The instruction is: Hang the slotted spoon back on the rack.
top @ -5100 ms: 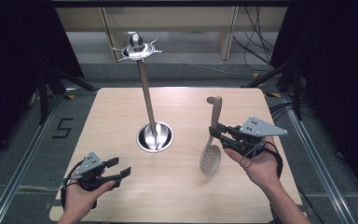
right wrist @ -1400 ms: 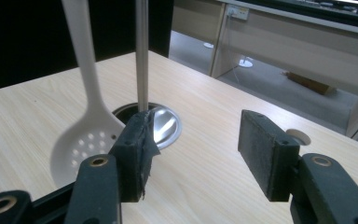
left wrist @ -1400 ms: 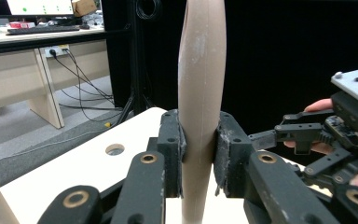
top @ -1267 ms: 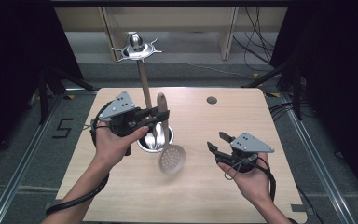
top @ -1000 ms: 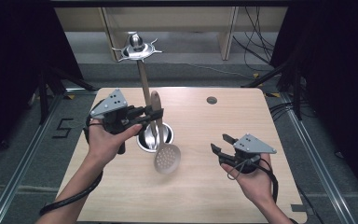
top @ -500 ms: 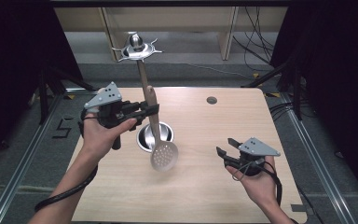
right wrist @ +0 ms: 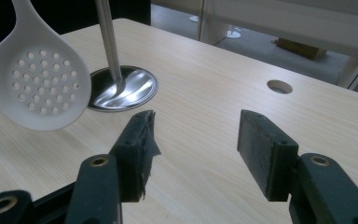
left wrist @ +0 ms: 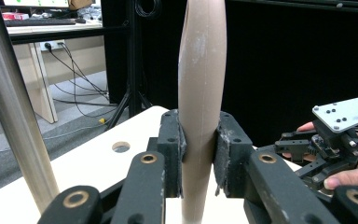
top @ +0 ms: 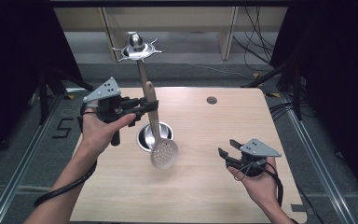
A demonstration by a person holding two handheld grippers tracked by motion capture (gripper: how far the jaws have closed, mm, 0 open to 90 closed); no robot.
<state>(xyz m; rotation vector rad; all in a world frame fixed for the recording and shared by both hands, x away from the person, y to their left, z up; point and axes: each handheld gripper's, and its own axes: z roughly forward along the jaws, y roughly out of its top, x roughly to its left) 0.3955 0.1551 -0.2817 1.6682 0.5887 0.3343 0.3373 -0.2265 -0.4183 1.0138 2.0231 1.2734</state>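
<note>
Left gripper (top: 145,103) clamped on the wooden handle of the skimmer (top: 161,145), pads tight on both sides of the handle in the left gripper view, spoon lifted clear of the bench (top: 200,196). Skimmer hanging nearly upright, perforated head (right wrist: 37,86) low, just in front of the stand's round steel base (top: 144,136) and near the steel pole (top: 142,77). Hook crown (top: 137,46) at the top of the pole, well above the handle's upper end. Right gripper (top: 230,154) resting low over the bench at the right, jaws wide apart, nothing between them, well apart from the spoon. Step in hand, as judged: hanging the skimmer on one of the crown's hooks. Best done by raising the spoon straight up beside the pole without brushing it, keeping the handle vertical so the head does not swing. Whether the handle end carries a hole or loop cannot be told from here, so worth bringing the top level with a hook and checking before committing. Grip sits mid-handle, which leaves the upper end free for the hook; no regrasp needed if that holds. Release only once the weight sits on the hook. Main risk: knocking the light stand sideways, so slow approach and free gripper ready near the base.
</note>
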